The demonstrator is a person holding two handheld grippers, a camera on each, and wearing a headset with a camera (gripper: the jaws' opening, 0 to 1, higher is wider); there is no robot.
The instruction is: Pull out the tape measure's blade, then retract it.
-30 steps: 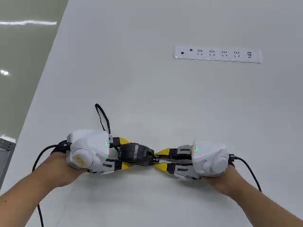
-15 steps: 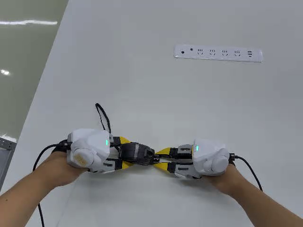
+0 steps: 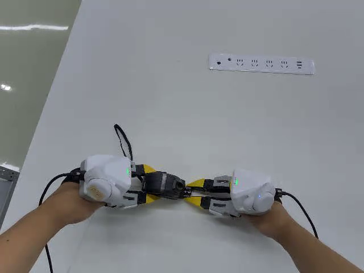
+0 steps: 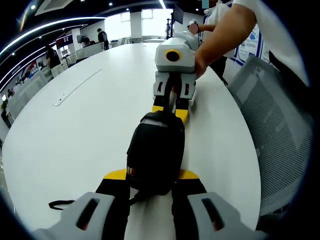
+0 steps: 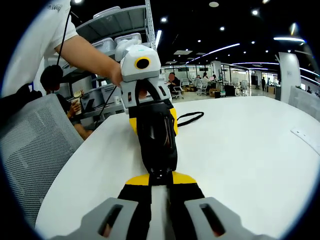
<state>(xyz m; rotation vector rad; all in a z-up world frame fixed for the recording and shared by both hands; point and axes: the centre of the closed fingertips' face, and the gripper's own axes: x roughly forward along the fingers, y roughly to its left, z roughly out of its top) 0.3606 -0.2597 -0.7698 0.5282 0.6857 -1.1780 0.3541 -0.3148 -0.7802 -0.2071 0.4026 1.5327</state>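
Head view: the tape measure (image 3: 164,185) sits low over the tabletop (image 3: 170,91) near its near edge, held end to end between the 2 grippers. The left gripper (image 3: 147,183) has its jaws clenched across the black case. The right gripper (image 3: 195,192) meets it nose to nose, its jaws pinched narrow at the case mouth, apparently on the blade tip (image 5: 160,174), though the hook itself is too small to make out. No length of blade shows between them, so I judge this the start of step 1, the pull-out. The next move calls for the right gripper drawing straight away along the near edge while the left holds the case steady and level.
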